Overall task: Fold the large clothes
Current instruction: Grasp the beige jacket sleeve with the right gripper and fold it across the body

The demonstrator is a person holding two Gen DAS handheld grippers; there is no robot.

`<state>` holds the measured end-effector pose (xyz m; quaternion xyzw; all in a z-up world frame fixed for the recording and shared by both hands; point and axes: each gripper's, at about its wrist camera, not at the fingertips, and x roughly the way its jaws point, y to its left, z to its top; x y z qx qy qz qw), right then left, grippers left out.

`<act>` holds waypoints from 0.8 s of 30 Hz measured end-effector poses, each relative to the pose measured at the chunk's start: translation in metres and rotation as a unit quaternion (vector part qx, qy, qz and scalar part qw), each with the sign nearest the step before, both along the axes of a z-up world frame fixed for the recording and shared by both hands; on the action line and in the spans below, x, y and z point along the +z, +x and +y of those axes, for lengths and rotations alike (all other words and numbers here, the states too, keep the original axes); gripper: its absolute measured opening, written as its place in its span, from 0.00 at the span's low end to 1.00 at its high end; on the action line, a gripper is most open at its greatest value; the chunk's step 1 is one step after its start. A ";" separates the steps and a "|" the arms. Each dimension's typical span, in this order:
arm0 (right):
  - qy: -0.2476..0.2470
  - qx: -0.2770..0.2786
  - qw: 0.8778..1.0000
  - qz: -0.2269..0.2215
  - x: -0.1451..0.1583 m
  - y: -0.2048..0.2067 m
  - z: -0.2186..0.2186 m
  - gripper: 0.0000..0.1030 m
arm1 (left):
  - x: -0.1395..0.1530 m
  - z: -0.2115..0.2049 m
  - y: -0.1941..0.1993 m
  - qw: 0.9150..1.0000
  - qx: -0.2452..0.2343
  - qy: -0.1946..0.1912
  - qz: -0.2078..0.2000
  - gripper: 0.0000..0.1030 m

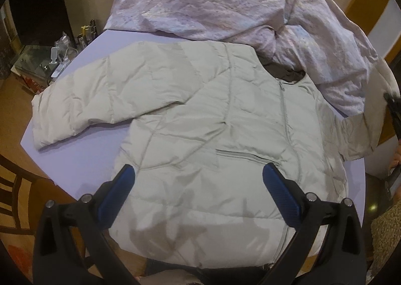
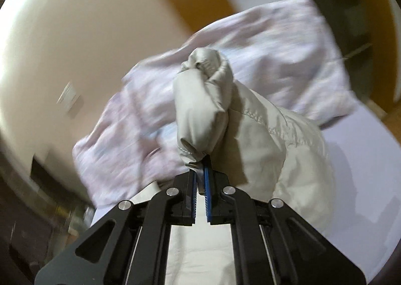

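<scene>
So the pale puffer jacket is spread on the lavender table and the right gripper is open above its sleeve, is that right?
Not quite. The right gripper is shut on the sleeve of the jacket, as the right wrist view shows. The jacket does lie on the lavender table.

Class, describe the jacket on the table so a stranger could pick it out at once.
Find the lavender table. The jacket lies spread flat across it, nearer than the crumpled pinkish sheet. It alone is pale grey, quilted and zipped.

Jacket [image 1: 200, 114] flat on table [image 1: 75, 159]; bedding [image 1: 225, 1] heaped behind it; chair [image 1: 10, 192] left of table.
</scene>
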<state>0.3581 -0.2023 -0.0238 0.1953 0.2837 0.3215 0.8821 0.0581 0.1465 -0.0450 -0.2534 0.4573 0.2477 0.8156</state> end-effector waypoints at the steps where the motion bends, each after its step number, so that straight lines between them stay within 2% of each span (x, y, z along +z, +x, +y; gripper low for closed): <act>1: -0.007 0.020 1.000 0.002 -0.003 -0.001 0.020 0.05 | -0.001 0.003 -0.002 1.000 0.003 -0.002 -0.002 0.98; 5: -0.051 0.075 0.996 0.022 -0.031 -0.015 0.089 0.05 | -0.004 0.015 -0.010 1.000 0.018 -0.008 -0.005 0.98; 8: -0.125 0.110 0.985 0.043 -0.071 -0.030 0.145 0.05 | -0.008 0.026 -0.017 0.999 0.031 -0.018 -0.007 0.98; 11: -0.228 0.135 0.963 0.055 -0.118 -0.048 0.190 0.06 | -0.012 0.036 -0.023 0.999 0.041 -0.026 -0.006 0.98; 13: -0.308 0.147 0.938 0.060 -0.150 -0.062 0.212 0.08 | -0.014 0.042 -0.026 0.998 0.047 -0.028 -0.007 0.98; 15: -0.354 0.149 0.922 0.052 -0.167 -0.074 0.219 0.11 | -0.015 0.048 -0.029 0.998 0.051 -0.027 -0.006 0.98; 16: -0.371 0.151 0.916 0.033 -0.168 -0.080 0.221 0.13 | -0.017 0.051 -0.030 0.998 0.053 -0.027 -0.006 0.98; 17: -0.380 0.156 0.911 0.021 -0.165 -0.084 0.223 0.18 | -0.018 0.055 -0.031 0.998 0.055 -0.028 -0.004 0.98; 18: -0.383 0.163 0.909 0.019 -0.163 -0.086 0.223 0.29 | -0.020 0.058 -0.032 0.998 0.057 -0.030 -0.004 0.98; 19: -0.381 0.168 0.909 0.021 -0.159 -0.087 0.223 0.37 | -0.023 0.062 -0.032 0.998 0.059 -0.033 -0.002 0.98; 20: -0.364 0.174 0.915 0.027 -0.151 -0.087 0.218 0.52 | -0.025 0.065 -0.033 0.998 0.061 -0.036 -0.001 0.98; 21: -0.343 0.179 0.922 0.030 -0.144 -0.086 0.216 0.57 | -0.028 0.069 -0.033 0.997 0.062 -0.039 0.000 0.98; 23: -0.290 0.180 0.940 0.023 -0.128 -0.087 0.208 0.56 | -0.032 0.075 -0.032 0.997 0.066 -0.043 0.002 0.98; 24: -0.264 0.169 0.949 0.013 -0.119 -0.085 0.205 0.51 | -0.033 0.079 -0.033 0.997 0.066 -0.045 0.003 0.98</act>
